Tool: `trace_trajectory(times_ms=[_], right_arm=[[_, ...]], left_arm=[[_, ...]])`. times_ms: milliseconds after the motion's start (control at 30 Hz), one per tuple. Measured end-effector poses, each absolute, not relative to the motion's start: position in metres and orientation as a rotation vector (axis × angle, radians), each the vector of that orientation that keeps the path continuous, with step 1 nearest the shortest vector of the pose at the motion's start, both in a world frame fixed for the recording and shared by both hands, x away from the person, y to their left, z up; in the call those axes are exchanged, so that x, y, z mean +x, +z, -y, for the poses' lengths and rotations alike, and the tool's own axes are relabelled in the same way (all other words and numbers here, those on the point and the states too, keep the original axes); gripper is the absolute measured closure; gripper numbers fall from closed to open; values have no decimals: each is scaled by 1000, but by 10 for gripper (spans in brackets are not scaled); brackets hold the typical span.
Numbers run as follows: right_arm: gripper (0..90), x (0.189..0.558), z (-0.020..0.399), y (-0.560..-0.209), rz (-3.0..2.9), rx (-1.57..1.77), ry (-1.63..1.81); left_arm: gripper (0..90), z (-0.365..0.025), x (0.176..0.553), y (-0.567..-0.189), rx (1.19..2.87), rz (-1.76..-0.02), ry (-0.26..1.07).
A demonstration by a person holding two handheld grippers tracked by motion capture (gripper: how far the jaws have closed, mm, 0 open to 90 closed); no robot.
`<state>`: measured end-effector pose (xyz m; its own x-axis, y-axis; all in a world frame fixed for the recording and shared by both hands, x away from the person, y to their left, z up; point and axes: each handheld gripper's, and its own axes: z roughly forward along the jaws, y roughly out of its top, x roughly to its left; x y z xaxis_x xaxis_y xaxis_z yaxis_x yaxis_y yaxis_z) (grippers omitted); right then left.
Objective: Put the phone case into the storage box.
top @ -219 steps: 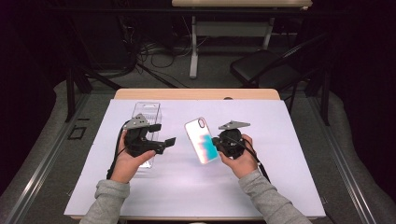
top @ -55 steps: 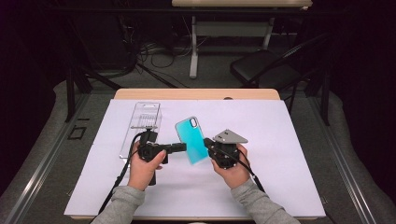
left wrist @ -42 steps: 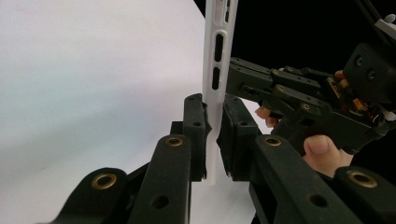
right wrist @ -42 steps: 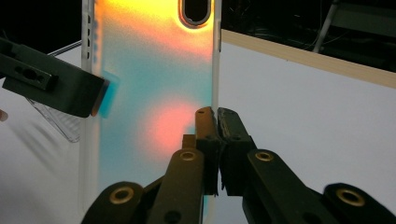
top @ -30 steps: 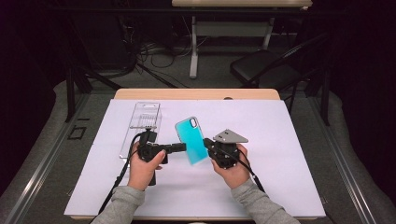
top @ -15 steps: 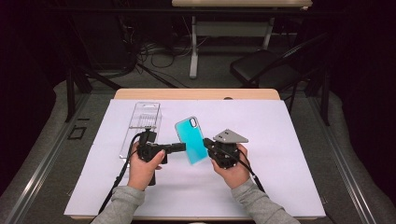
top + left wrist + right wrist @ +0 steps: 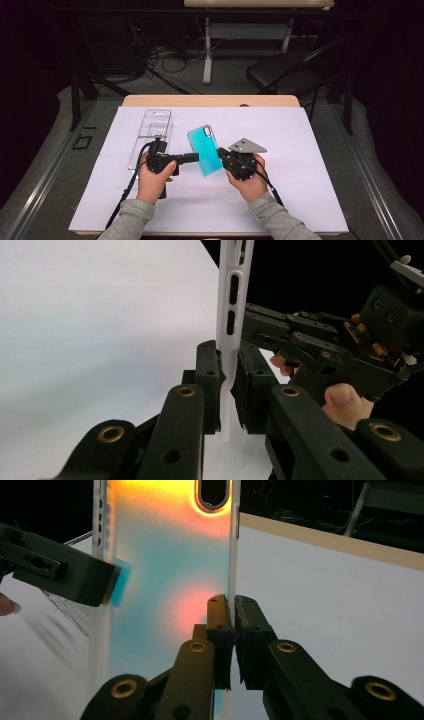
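Note:
A phone case (image 7: 205, 150) with a teal, iridescent back is held up above the white table cover between both hands. My left gripper (image 7: 196, 157) is shut on its left edge; in the left gripper view the case's white rim (image 7: 229, 335) runs up from between the two pads. My right gripper (image 7: 220, 153) is shut on the opposite edge; in the right gripper view the case (image 7: 165, 565) glows orange and teal, its camera cut-out at the top, its side rim pinched between the pads. The left gripper's jaw (image 7: 65, 575) shows at that view's left.
A clear plastic package (image 7: 151, 135) lies flat on the white cover (image 7: 310, 150) behind my left hand. The table's wooden far edge (image 7: 210, 100) lies beyond it. Off the table stand a dark chair (image 7: 280, 75) and floor cables.
Nothing has moved over the last second. Earlier, the case was held by the right gripper alone with its pale side up, and the left gripper has since closed on its other edge.

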<state>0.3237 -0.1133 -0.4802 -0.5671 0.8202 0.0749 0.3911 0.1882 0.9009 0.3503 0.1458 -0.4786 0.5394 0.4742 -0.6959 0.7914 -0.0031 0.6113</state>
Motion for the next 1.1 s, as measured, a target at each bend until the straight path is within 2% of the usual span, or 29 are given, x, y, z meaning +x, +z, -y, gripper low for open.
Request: trace_trajectory(times_ms=[333,733,1100], right_arm=[[818,325,114,-480,-2050,1132,1360],[732,326,119,-477,-2063,1145,1416],[719,326,123,-473,-2107,1137,1446]], left_arm=[[818,-147,351,-479,1644,-1083,-349],[818,-152,352,-479,1655,-1062,-328],[818,-153,350,-475,1710,-977,-261]])
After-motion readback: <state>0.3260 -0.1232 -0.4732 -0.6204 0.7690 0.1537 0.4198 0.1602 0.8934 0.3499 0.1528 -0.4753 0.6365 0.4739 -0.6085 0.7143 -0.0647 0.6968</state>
